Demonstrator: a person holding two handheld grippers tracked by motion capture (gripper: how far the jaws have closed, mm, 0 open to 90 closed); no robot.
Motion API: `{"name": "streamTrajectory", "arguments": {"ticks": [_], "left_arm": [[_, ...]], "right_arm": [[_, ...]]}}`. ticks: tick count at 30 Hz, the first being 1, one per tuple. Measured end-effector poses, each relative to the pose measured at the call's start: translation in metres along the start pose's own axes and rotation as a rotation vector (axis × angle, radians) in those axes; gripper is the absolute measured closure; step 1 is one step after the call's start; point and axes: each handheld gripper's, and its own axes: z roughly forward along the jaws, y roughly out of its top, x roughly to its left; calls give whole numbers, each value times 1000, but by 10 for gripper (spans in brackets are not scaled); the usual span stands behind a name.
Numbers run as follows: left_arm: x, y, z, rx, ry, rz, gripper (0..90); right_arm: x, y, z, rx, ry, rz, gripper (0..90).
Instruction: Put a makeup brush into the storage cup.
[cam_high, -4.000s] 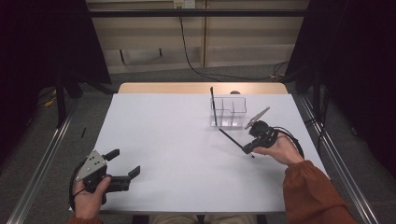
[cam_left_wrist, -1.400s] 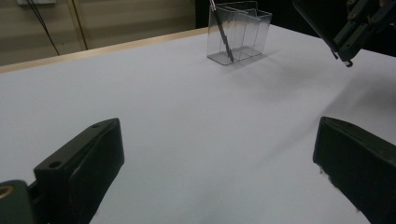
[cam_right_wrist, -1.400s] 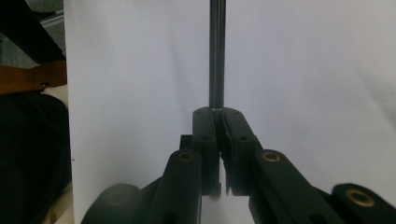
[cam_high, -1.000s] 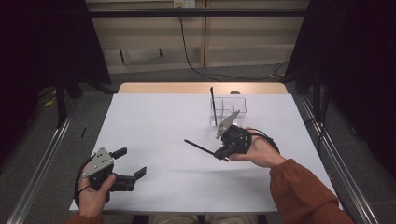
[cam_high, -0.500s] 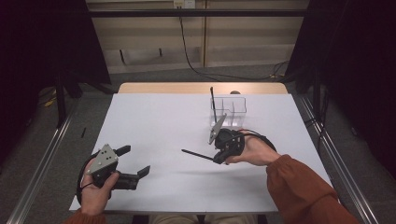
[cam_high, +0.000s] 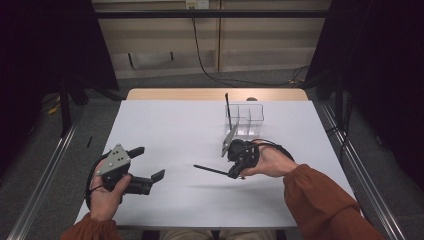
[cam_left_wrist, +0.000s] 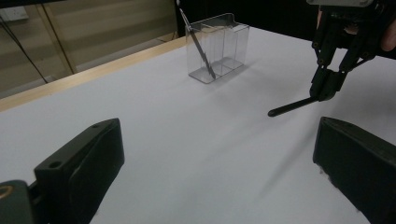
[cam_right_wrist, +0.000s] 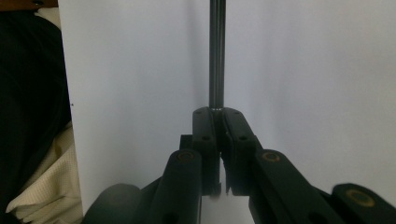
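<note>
At the left of the high view, the left gripper (cam_high: 145, 165) sits in the person's hand near the table's (cam_high: 165, 125) left and near edges, over the white surface. Its jaws stand wide apart with nothing between them; in the left gripper view they frame bare white tabletop. A broad stretch of open table lies between this gripper and the middle, and more of it runs back toward the wooden strip at the far edge.

Right of centre, the right gripper (cam_high: 235, 172) holds a thin black pen (cam_high: 210, 170), its jaws closed tight on one end. The pen points leftward toward the other hand, roughly level and just above the table, with its shadow close below. In the right gripper view the pen (cam_right_wrist: 216, 56) runs straight out from the closed jaws over white surface.

Behind the right hand, toward the far right of the table, a clear plastic organiser (cam_high: 246, 120) with compartments stands short of the far edge; another dark pen (cam_high: 227, 107) leans in its left compartment. No readable writing or brand shows anywhere.
</note>
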Motion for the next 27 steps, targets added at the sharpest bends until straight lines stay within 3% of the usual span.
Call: {"name": "streamTrajectory", "arguments": {"ticks": [12, 15, 22, 27], "left_arm": [[-5, 15, 17, 56, -90, 40, 20], [-7, 19, 22, 71, -118, 50, 20], [-8, 31, 35, 129, -165, 80, 21], [-8, 38, 40, 123, -191, 71, 20]], "right_arm": [[1, 1, -4, 6, -8, -13, 848], [1, 2, -2, 21, -3, -40, 848], [2, 7, -5, 24, -3, -53, 848], [3, 10, -4, 33, 0, -64, 848]]}}
